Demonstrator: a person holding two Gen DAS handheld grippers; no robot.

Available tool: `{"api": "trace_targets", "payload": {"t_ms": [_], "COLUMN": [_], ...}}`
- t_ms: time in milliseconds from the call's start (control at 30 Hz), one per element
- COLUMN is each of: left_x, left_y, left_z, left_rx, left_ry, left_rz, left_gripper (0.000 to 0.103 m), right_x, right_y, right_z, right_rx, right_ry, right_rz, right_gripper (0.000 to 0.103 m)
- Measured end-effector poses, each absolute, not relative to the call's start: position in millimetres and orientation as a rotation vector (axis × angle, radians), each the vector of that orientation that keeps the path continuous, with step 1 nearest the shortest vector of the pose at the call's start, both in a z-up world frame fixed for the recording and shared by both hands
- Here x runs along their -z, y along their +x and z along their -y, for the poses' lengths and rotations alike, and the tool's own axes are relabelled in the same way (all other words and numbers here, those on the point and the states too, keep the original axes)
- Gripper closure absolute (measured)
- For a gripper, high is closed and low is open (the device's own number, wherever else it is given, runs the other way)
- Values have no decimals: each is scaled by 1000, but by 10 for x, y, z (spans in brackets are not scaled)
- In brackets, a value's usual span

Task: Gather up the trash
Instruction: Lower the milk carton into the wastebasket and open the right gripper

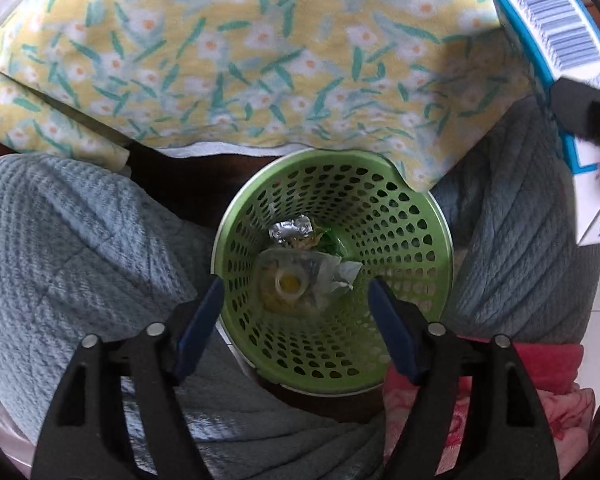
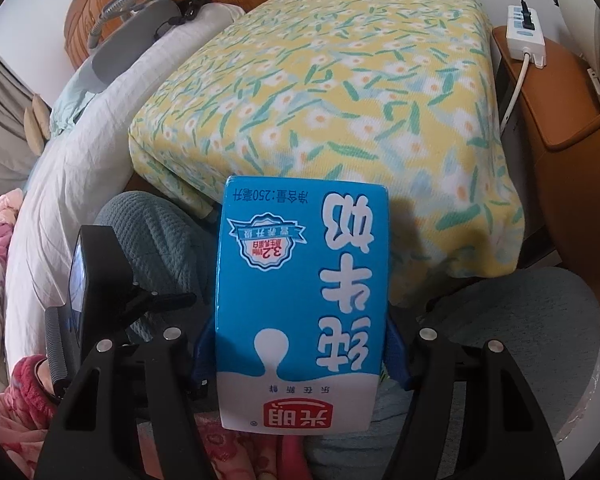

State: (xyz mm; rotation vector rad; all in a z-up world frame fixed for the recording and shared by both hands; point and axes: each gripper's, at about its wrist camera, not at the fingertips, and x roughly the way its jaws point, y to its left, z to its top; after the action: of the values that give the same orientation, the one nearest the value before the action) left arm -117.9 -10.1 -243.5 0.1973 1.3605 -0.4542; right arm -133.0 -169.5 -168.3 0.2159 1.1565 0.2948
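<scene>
A green perforated bin stands between the person's knees, below my left gripper. The left gripper is open and empty, its blue pads over the bin's near rim. Inside lie a clear plastic cup lid, a foil scrap and crumpled wrappers. My right gripper is shut on a blue and white milk carton, held upside down above the lap. The carton also shows at the upper right of the left wrist view, up and to the right of the bin.
A bed with a yellow flowered blanket lies ahead. The person's grey-blue trousered legs flank the bin. A brown nightstand with a white power strip stands at the right. White bedding lies at the left.
</scene>
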Motion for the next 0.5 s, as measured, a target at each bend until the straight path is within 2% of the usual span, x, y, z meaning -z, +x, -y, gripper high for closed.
{"api": "trace_targets", "payload": {"t_ms": [133,500], "left_x": [2307,1763], "left_y": [-1199,-1173], "left_z": [49,-80], "left_rx": [438,329], "left_ry": [195,225], "left_rz": [-1308,-1114], "left_gripper": [29,14], "right_x": [1683,1637], "right_y": [-1332,-1358], "right_z": [1677,1655], "right_rx": [-304,-309], "right_ry": [215,201], "right_rz": [-1153,-1154], "right_gripper": [37,37]}}
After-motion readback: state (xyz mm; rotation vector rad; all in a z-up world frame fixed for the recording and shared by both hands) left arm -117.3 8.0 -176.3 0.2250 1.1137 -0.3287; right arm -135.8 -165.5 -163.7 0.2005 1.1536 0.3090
